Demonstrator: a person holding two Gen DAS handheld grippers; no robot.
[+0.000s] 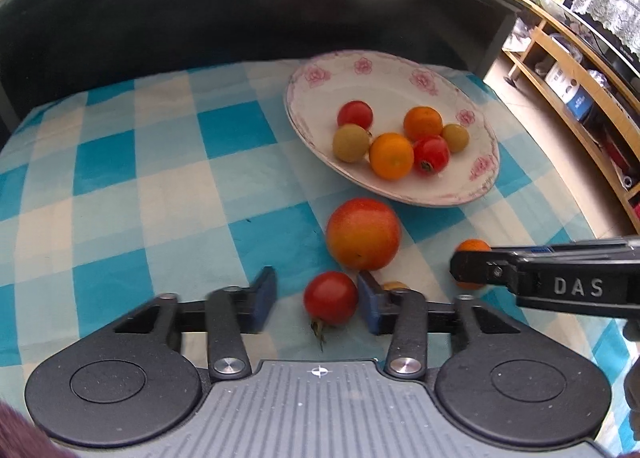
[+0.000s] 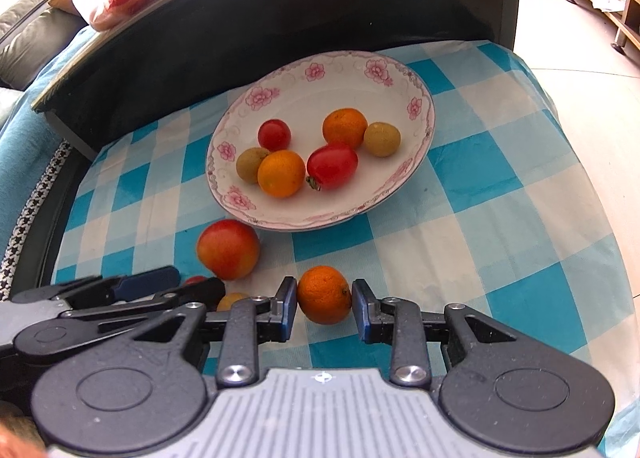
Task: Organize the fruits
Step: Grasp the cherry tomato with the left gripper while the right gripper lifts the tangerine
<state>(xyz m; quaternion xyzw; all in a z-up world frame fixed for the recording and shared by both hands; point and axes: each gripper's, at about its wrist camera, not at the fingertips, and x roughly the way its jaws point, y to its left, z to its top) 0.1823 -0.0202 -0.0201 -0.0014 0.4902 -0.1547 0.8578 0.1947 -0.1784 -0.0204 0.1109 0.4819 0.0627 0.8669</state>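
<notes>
Blue-and-white checked cloth (image 2: 500,218) covers the surface; a dark panel (image 1: 240,10) rises along its far edge. Flowered plate (image 2: 420,106) sits toward the far edge, holding two red tomatoes, two small oranges and two green-brown fruits. Large red-orange fruit (image 1: 363,233) lies on the cloth just beside the plate's near rim.

Left gripper (image 1: 316,300): blue pads (image 1: 266,294) apart, cherry tomato (image 1: 330,299) between them; right pad touching or nearly touching it, left pad clear of it. A small yellow fruit (image 1: 394,285) peeks out behind the right pad.

Right gripper (image 2: 324,308): pads closed against both sides of a small orange (image 2: 324,294), near the surface's near edge.
</notes>
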